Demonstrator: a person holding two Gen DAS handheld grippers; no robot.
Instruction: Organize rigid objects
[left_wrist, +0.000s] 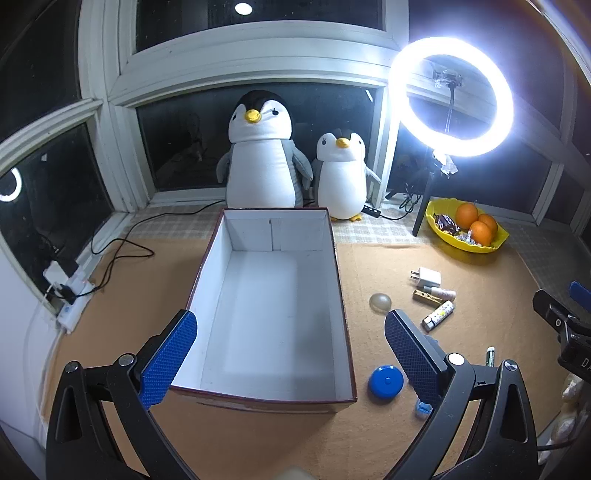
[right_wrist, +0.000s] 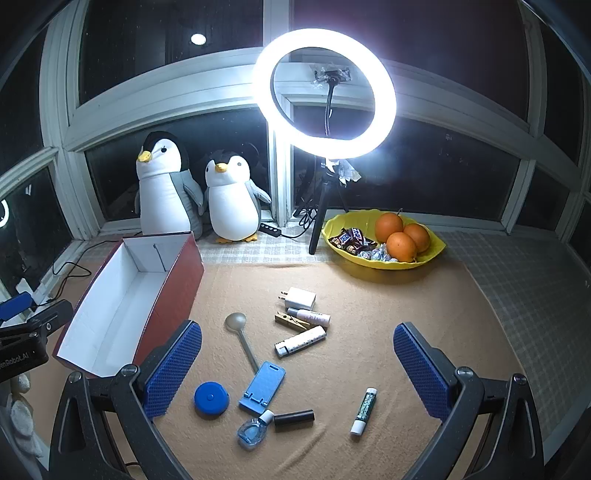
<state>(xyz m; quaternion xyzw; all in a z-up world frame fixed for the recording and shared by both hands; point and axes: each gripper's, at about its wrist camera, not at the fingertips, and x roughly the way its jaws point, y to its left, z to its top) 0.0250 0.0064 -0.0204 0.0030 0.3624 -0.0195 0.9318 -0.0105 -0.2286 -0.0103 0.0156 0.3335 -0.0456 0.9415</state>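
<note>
An open red box with a white inside (left_wrist: 273, 295) stands on the tan mat, also in the right wrist view (right_wrist: 125, 295). My left gripper (left_wrist: 290, 354) is open and empty above its near end. My right gripper (right_wrist: 297, 369) is open and empty above small items: a white charger (right_wrist: 301, 298), a small bottle (right_wrist: 312, 316), a wooden clothespin (right_wrist: 291, 320), a white lighter (right_wrist: 300, 341), a spoon (right_wrist: 242, 338), a blue phone stand (right_wrist: 263, 386), a blue round case (right_wrist: 211, 398), an eye-drop bottle (right_wrist: 253, 430), a black tube (right_wrist: 293, 419) and a lip balm (right_wrist: 364, 410).
Two plush penguins (left_wrist: 262, 151) stand at the window behind the box. A lit ring light (right_wrist: 327, 94) on a tripod stands at the back. A yellow bowl (right_wrist: 437, 245) holds oranges and candy. Cables and a power strip (left_wrist: 70, 295) lie far left.
</note>
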